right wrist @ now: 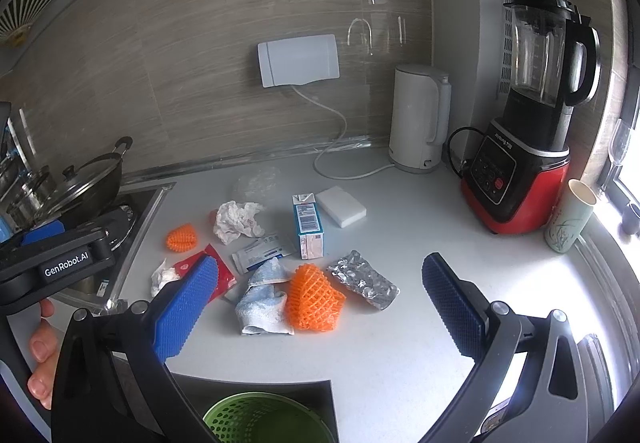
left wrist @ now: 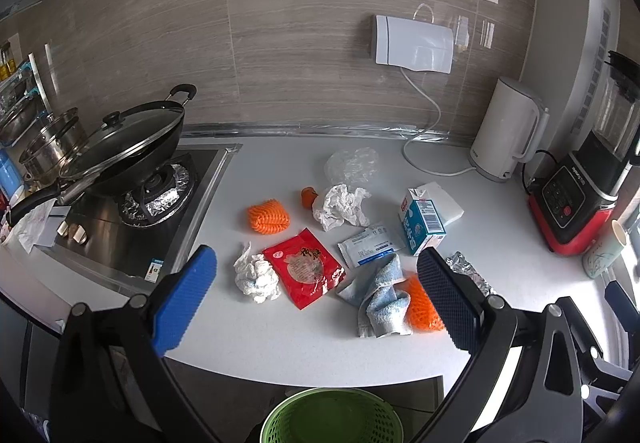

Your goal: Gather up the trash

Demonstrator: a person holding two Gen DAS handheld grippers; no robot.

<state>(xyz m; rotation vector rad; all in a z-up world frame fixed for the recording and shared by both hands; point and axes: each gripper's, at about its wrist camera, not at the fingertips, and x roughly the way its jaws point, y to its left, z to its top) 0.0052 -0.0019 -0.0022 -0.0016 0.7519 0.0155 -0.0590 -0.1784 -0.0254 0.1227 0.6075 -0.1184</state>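
Trash lies scattered mid-frame on the white table (left wrist: 280,343): a red snack wrapper (left wrist: 304,267), two crumpled tissues (left wrist: 256,277) (left wrist: 342,205), orange foam nets (left wrist: 268,216) (right wrist: 314,297), a blue-and-white sachet (left wrist: 370,245), a standing milk carton (left wrist: 422,221), crushed foil (right wrist: 364,279), a clear plastic bag (left wrist: 352,163) and a blue cloth (left wrist: 384,295). At the bottom edge of both views, a green mesh bin (left wrist: 332,419) sits below the table's front; nothing can be made out inside it. The left tongs (left wrist: 316,299) and right tongs (right wrist: 316,307) hover above the litter, both spread wide and holding nothing. At left, a lidded wok (left wrist: 128,147) sits on the stove (left wrist: 132,239); a kettle (left wrist: 508,131) and blender (right wrist: 528,123) stand at right.
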